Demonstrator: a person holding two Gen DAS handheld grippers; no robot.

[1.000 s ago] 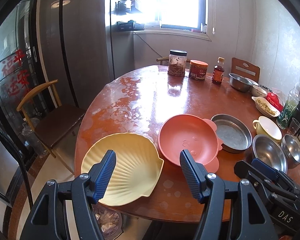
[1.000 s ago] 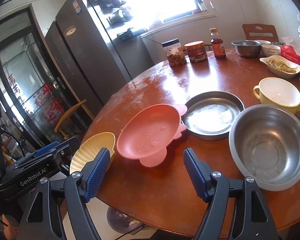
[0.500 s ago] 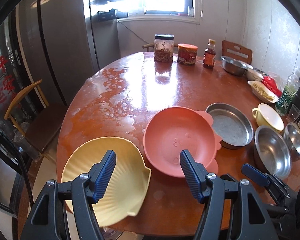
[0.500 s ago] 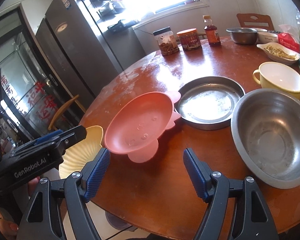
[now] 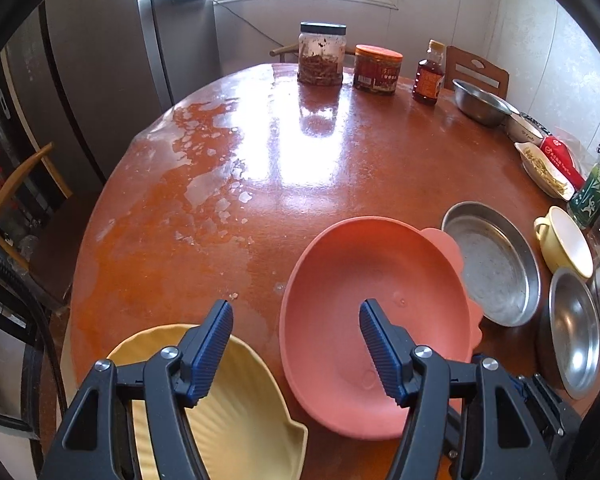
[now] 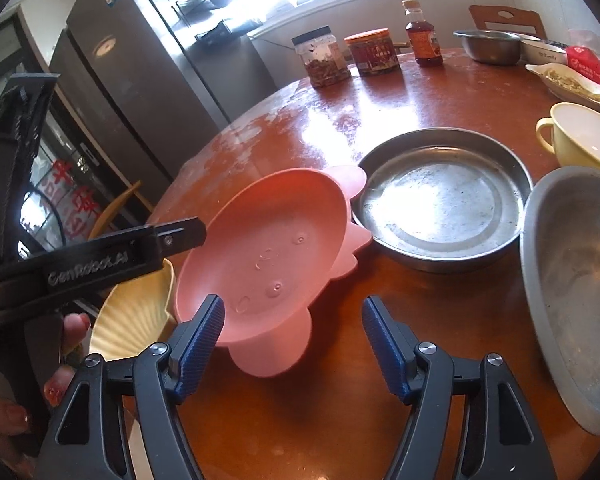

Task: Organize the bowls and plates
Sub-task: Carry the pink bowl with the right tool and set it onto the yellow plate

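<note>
A round reddish-brown table (image 5: pixel 340 168) stands beneath a bright window, its top glossy and streaked with pale worn patches on its left half, with a tall grey fridge (image 6: pixel 140 68) behind it and a wooden chair (image 5: pixel 24 200) off to the left. Along the near edge sit the dishes: a yellow shell-shaped plate (image 5: pixel 236 420) at the left corner, a pink bowl with scalloped tabs (image 5: pixel 372 292) just beside it, then a flat steel pan (image 5: pixel 492 268) whose rim touches one of the pink bowl's tabs, then a steel bowl (image 6: pixel 580 280) and a yellow cup (image 6: pixel 584 140) further right. At the far side stand a clear jar with a black lid (image 5: pixel 322 54), a red-lidded jar (image 5: pixel 377 68), a small sauce bottle (image 5: pixel 430 74) and another steel bowl (image 5: pixel 480 102). The left gripper (image 5: pixel 296 350) hangs over the gap between the yellow plate and the pink bowl, one finger above each dish; its jaws are apart and closing, pressing on nothing. The right gripper (image 6: pixel 292 344) hovers over the near rim of the pink bowl, jaws apart and closing, with the bowl's near tab lying between them but untouched by the pads. In the right wrist view a hand (image 6: pixel 40 380) grips the left gripper's body at the lower left
</note>
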